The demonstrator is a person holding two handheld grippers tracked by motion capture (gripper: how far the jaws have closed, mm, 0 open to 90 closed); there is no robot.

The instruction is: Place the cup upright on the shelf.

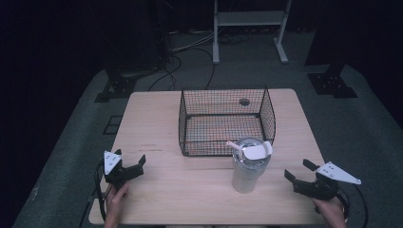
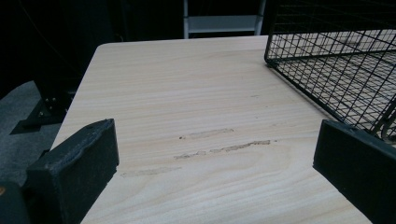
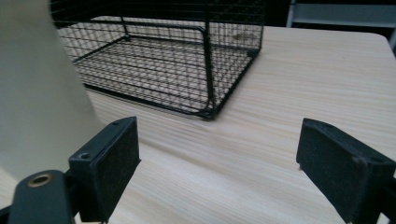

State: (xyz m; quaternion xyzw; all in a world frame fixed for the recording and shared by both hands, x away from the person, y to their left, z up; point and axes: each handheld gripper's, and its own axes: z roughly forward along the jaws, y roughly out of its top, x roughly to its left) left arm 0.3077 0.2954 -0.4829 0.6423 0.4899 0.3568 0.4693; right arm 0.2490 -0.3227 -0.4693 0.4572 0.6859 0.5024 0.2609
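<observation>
the tumbler (image 1: 248,167) is standing upright at lower centre of the high view, just in front of the wire basket (image 1: 223,121). the right gripper (image 1: 299,173) is sitting at lower right, jaws wide apart, pointing toward the tumbler but well clear of it. the left gripper (image 1: 129,160) is resting at lower left, jaws apart too, gripping nothing. in the right gripper view the tumbler (image 3: 32,88) is looming at the left edge, outside the jaws.

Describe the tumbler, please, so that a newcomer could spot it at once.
On the wooden table, look just in front of the black wire basket, toward its right corner. The tumbler stands there upright: a pale cup with a lid and straw, the one solid thing beside the mesh.
</observation>
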